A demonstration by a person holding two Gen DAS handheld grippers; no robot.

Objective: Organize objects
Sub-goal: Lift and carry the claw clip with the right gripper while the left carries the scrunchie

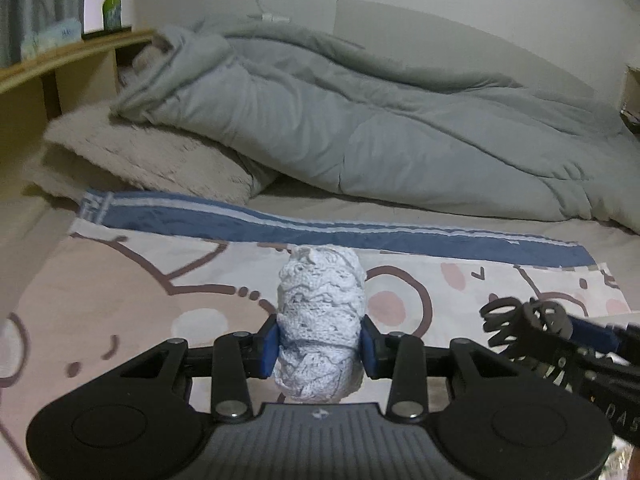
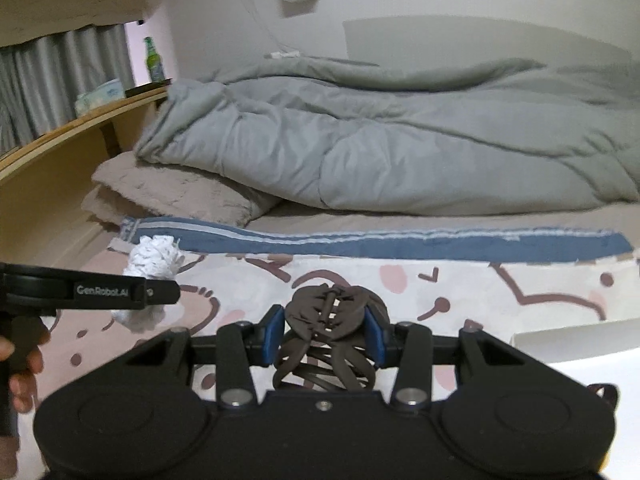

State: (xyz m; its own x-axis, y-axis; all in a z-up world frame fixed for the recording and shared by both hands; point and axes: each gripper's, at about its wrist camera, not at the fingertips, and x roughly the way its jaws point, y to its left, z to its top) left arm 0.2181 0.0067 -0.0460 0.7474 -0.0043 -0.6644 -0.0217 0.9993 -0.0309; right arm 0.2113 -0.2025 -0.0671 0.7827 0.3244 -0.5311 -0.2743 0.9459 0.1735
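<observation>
My left gripper (image 1: 319,347) is shut on a white lace bundle (image 1: 320,312), held upright above a patterned cloth (image 1: 120,280) on the bed. My right gripper (image 2: 325,334) is shut on a dark brown claw hair clip (image 2: 326,320), also above the cloth. In the left wrist view the clip (image 1: 516,320) and the right gripper show at the lower right. In the right wrist view the lace bundle (image 2: 154,258) shows at the left, partly hidden by the left gripper's black body (image 2: 100,291).
A rumpled grey duvet (image 1: 360,120) and a beige pillow (image 1: 140,156) lie behind the cloth. A wooden headboard shelf (image 1: 60,60) at the left holds a green bottle (image 1: 112,4) and a tissue pack. A white flat edge (image 2: 568,344) lies at the right.
</observation>
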